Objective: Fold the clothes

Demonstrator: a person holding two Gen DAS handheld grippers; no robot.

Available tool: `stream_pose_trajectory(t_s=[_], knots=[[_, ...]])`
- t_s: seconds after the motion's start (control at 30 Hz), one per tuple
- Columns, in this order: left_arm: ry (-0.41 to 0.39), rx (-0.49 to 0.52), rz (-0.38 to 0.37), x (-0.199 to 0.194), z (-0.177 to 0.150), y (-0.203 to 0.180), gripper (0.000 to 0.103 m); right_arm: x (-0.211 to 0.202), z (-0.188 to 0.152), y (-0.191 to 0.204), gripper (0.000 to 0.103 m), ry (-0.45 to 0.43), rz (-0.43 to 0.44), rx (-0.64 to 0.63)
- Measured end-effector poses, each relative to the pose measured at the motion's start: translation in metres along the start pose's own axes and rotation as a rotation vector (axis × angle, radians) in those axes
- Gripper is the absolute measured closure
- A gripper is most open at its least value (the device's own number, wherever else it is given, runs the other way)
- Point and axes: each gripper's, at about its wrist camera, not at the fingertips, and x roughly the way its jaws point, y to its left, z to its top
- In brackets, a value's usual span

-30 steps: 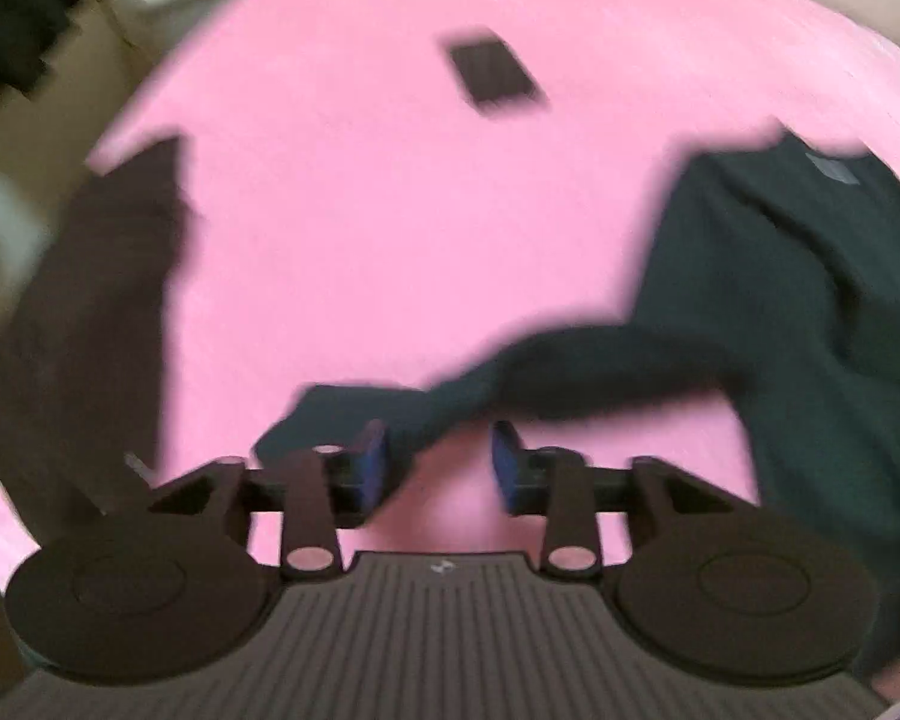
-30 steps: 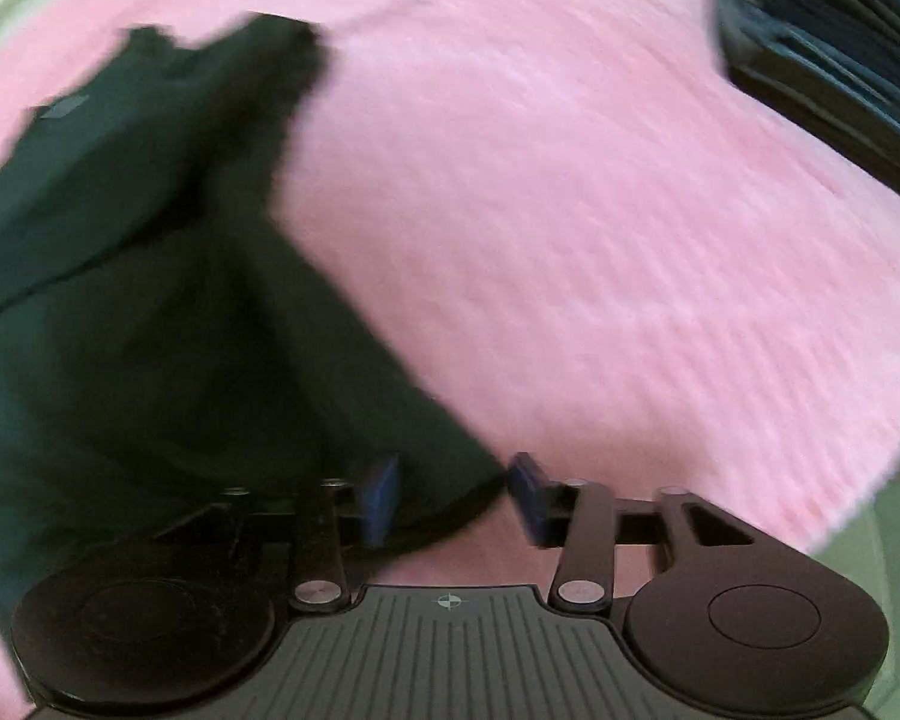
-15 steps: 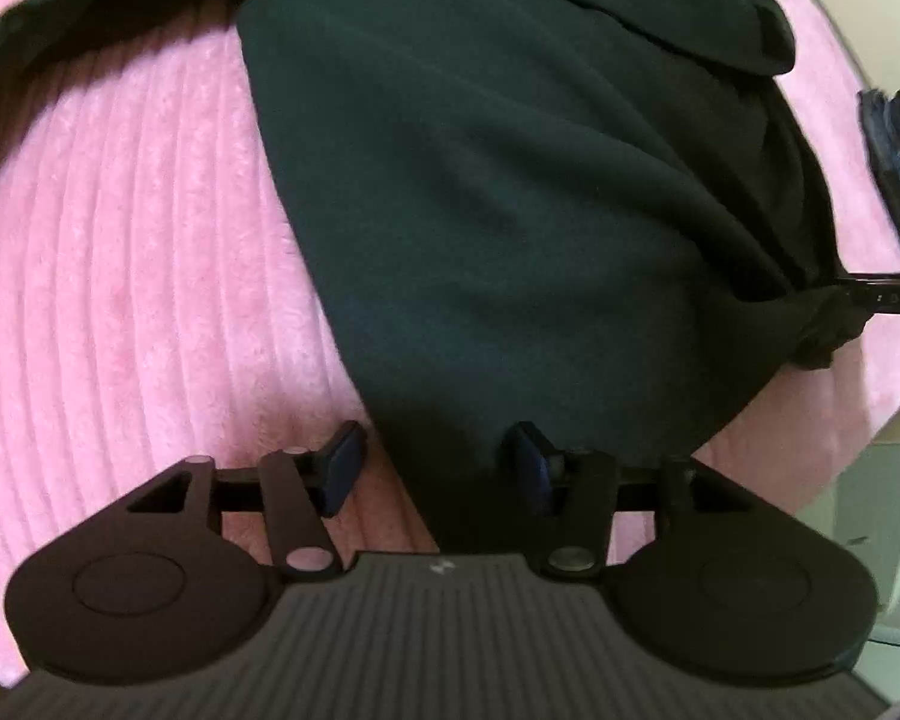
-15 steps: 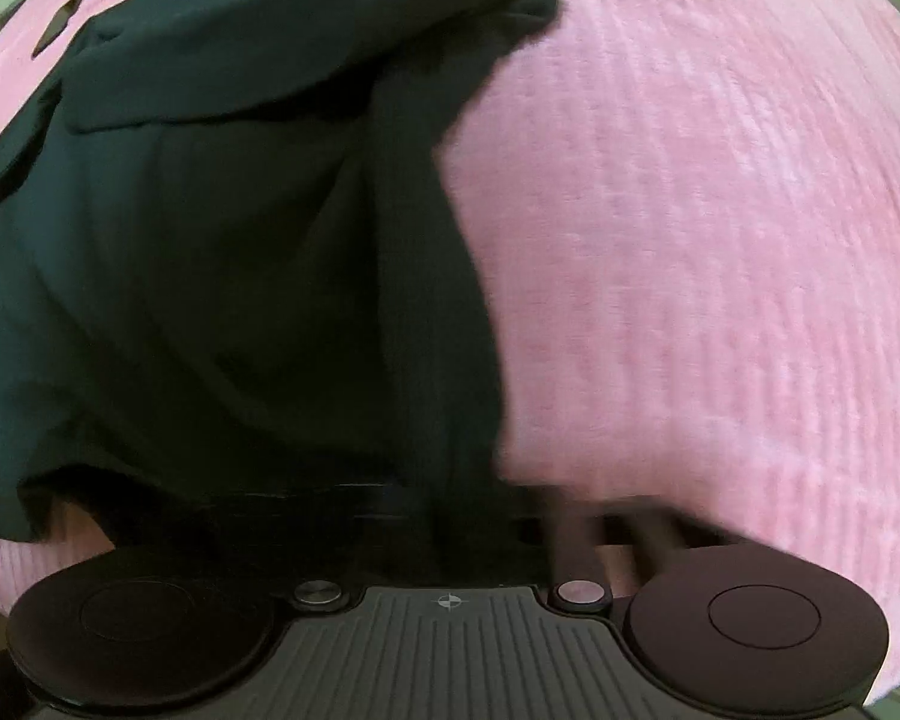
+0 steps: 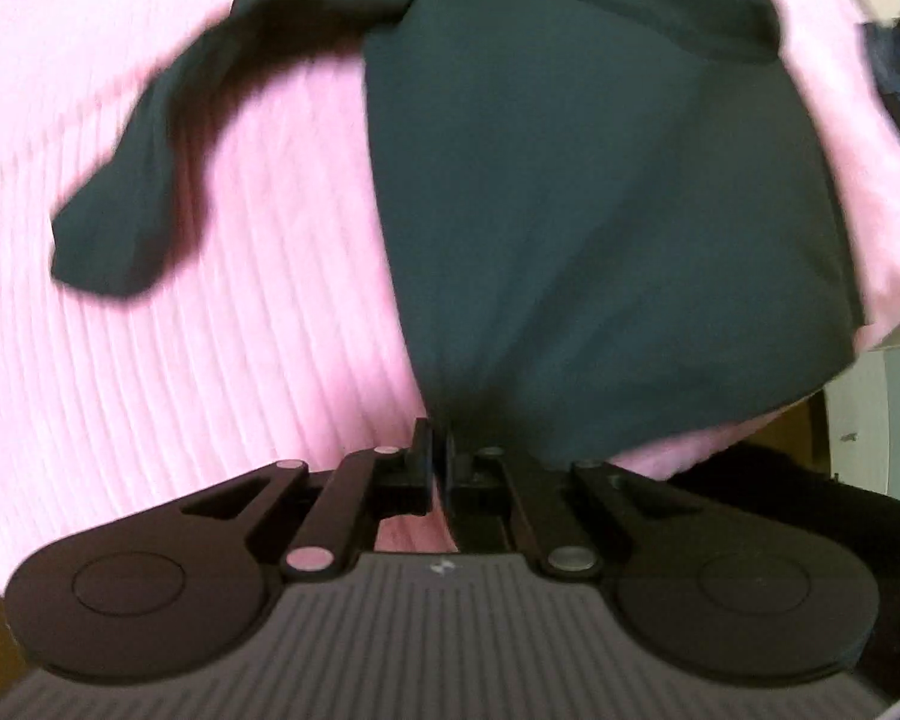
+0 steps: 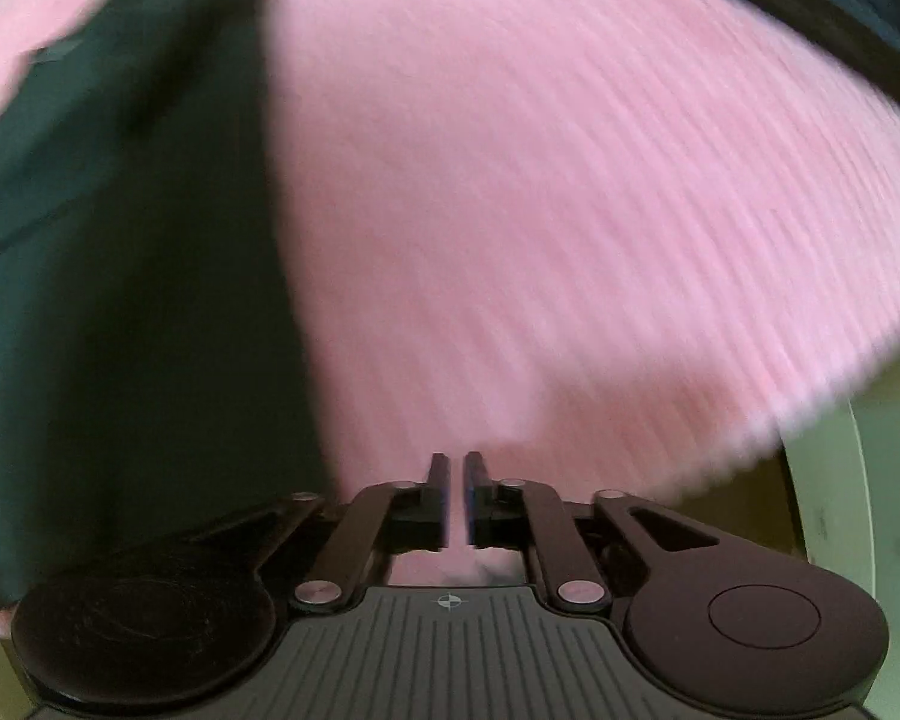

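Pink ribbed blanket (image 6: 570, 210) covers the surface, with the dark green top (image 5: 600, 210) spread on it. Only the left wrist view shows a sleeve (image 5: 144, 180) trailing left of the top's body and white furniture (image 5: 882, 408) off its right side; only the right wrist view shows dark folded clothes (image 6: 840, 6) far right of the top. Left gripper (image 5: 438, 444) has jaws pinched on the top's near hem. Right gripper (image 6: 456, 474) has jaws nearly together on nothing visible, right of the top's edge. Top's long axis runs away from the left gripper, hem nearest; frames blurred.
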Motion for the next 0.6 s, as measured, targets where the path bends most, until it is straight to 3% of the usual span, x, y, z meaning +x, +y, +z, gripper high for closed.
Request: stream_pose_trajectory(t_s=[0.07,0.23,0.33,0.4,0.53,0.57,0.6], knots=[[0.027,-0.010,0.025,0.008,0.000,-0.001,0.094,-0.003,0.018,0.036,0.007,-0.079,0.056,-0.130],[-0.024,0.016,0.063,0.001,0.005,-0.018,0.087,0.011,0.063,0.151,0.007,-0.210,0.166,-0.598],[-0.046,0.004,0.075,-0.006,0.004,-0.021,0.081,0.039,0.078,0.213,0.008,-0.264,0.213,-0.848],[-0.066,-0.009,0.076,-0.012,0.007,-0.017,0.080,0.064,0.080,0.246,0.028,-0.268,0.204,-0.974],[-0.062,0.011,0.080,-0.010,0.010,-0.017,0.072,0.132,0.092,0.276,0.033,-0.248,0.132,-1.111],[-0.058,0.018,0.081,-0.009,0.011,-0.018,0.072,0.131,0.097,0.274,0.043,-0.240,0.158,-1.080],[-0.055,0.025,0.082,-0.007,0.012,-0.018,0.071,0.130,0.102,0.273,0.082,-0.233,0.181,-1.049]])
